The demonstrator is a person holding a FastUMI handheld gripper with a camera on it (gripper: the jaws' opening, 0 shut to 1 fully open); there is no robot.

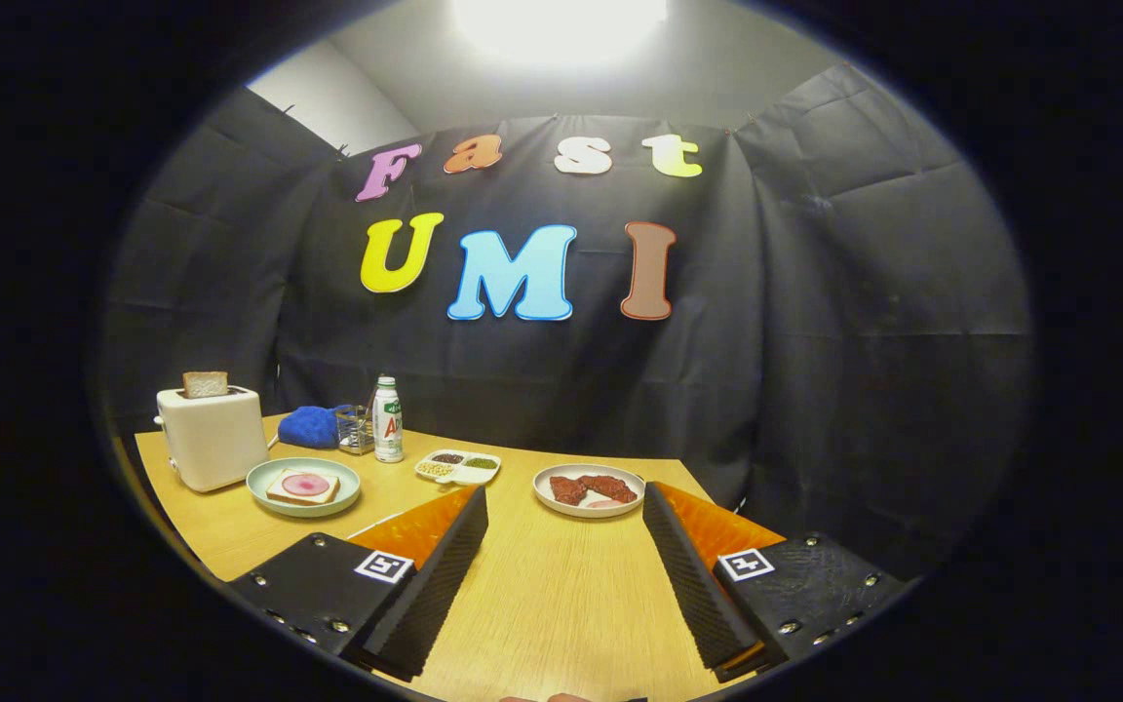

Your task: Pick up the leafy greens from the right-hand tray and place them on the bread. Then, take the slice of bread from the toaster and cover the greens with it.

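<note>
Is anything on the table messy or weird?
Nothing is spilled or tipped. One oddity: the right-hand plate, just beyond the open fingers of the gripper, holds dark reddish pieces, not green leaves. The bread slice stands upright in the toaster, and the plated bread lies flat.

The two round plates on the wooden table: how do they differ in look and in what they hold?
The pale green round plate beside the white toaster holds a bread slice topped with a pink round slice; the white round plate, just beyond the open tool, holds dark reddish pieces. The green one lies farther from the fingers. Both rest flat on the table.
</note>
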